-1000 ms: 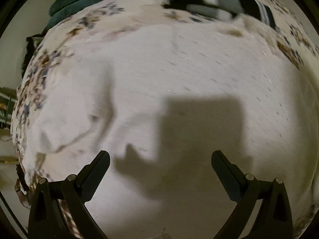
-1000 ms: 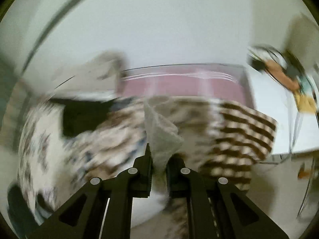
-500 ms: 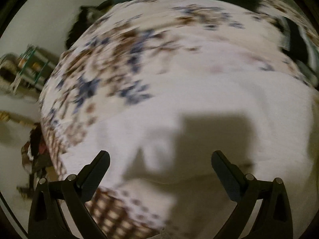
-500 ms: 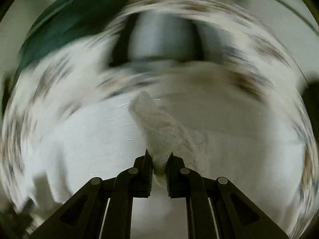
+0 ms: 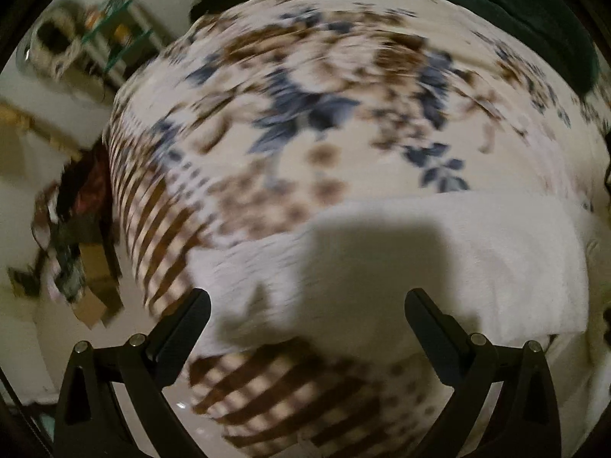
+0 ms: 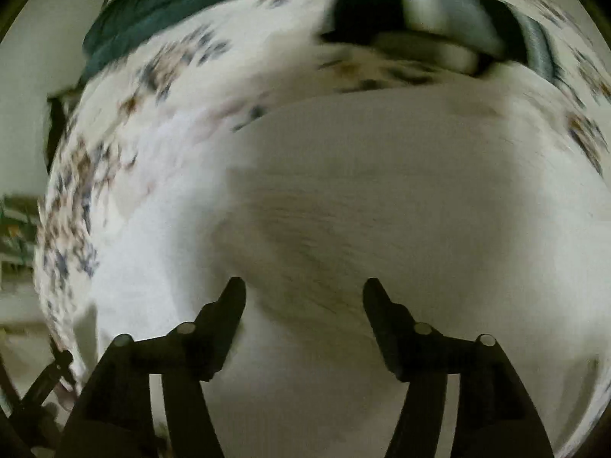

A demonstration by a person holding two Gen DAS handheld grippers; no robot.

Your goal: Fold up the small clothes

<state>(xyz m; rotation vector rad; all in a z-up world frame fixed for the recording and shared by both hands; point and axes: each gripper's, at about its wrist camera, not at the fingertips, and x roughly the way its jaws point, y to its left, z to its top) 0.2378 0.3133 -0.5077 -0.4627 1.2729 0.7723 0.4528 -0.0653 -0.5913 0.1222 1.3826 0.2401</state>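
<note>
A white knitted garment (image 5: pixel 477 252) lies flat on a flowered bedspread (image 5: pixel 305 87), near the bed's edge. My left gripper (image 5: pixel 305 313) hangs above the garment's near-left corner, pointing steeply down, its jaws wide open with nothing between them. In the right wrist view the same white garment (image 6: pixel 382 191) fills most of the picture, blurred. My right gripper (image 6: pixel 303 297) is just above it; its jaws are opening and the pads no longer press on the cloth.
A dark green blanket (image 6: pixel 183 4) lies at the far side of the bed, with a black and grey garment (image 6: pixel 439 11) beside it. Left of the bed stand a cluttered shelf (image 5: pixel 99 38) and boxes on the floor (image 5: pixel 91 278).
My right gripper swung down over the bed with a pinched fold of white cloth, then let it go as its jaws spread. My left gripper slid toward the bed's edge and rolled.
</note>
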